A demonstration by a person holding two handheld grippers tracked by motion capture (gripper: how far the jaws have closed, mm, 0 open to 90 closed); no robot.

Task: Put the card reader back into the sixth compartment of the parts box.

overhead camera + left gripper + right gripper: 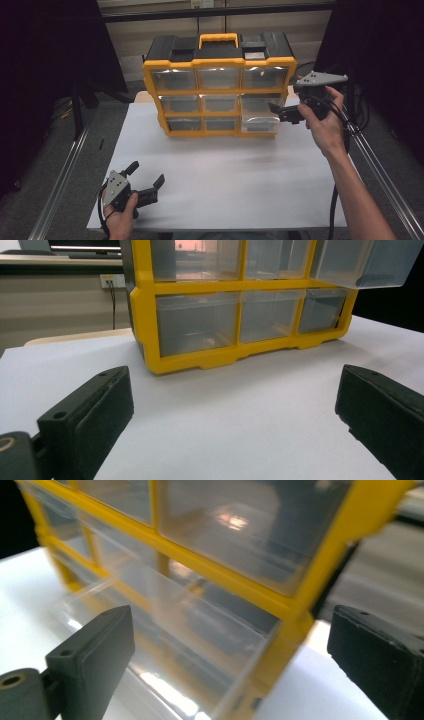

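Left hand-held gripper rests low at the near left corner of the white counter in the high view, jaws spread wide, nothing between them. Right hand-held gripper is held up at the right end of the yellow drawer organizer, jaws parted, just beside the pulled-out clear drawer in the right column.

Left gripper view: both jaws stand far apart over bare counter; the organizer stands ahead, well apart.

Right gripper view: jaws wide apart, the open drawer and yellow frame close ahead between them, contact not discernible.
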